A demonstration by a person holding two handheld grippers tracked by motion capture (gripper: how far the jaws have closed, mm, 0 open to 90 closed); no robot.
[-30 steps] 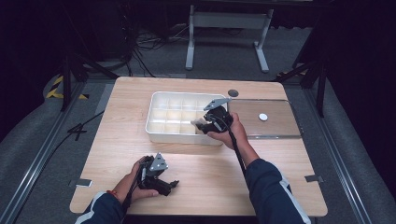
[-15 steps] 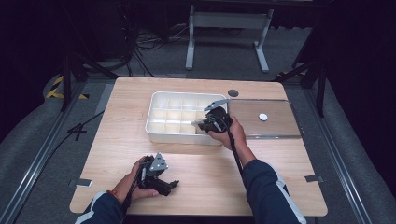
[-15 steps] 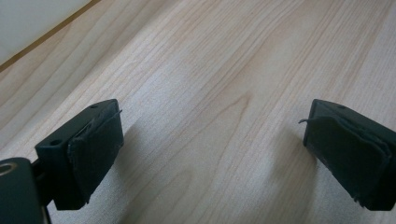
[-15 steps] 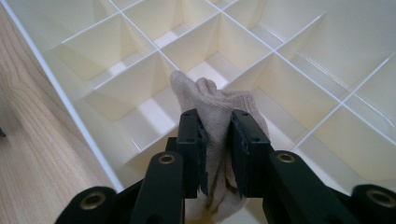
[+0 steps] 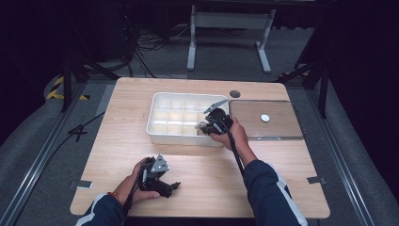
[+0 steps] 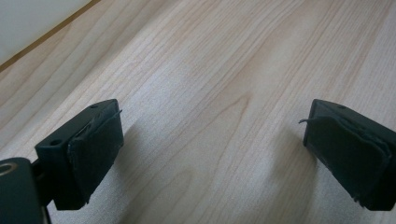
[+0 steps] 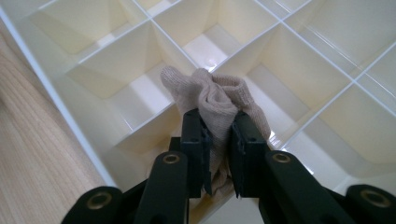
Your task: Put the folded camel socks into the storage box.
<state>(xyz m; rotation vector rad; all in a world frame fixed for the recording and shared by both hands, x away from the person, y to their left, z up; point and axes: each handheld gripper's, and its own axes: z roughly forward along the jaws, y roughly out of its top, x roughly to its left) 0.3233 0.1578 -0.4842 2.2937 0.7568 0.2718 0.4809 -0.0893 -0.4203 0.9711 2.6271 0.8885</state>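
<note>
two black jaws of the right gripper (image 7: 218, 140), just closing, pinch a bunched beige sock (image 7: 215, 100) over the white divided tray (image 7: 56, 100), where its loose folds may snag a partition, while the left gripper (image 6: 210, 154) rests released on the table (image 6: 210, 70).

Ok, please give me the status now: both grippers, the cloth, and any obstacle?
Right gripper just closed on beige cloth over white divided tray. Left gripper open, resting on table. Nothing in the way.

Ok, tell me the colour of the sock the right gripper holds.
Beige, a plain knit. The sock shows best in the right gripper view.
</note>
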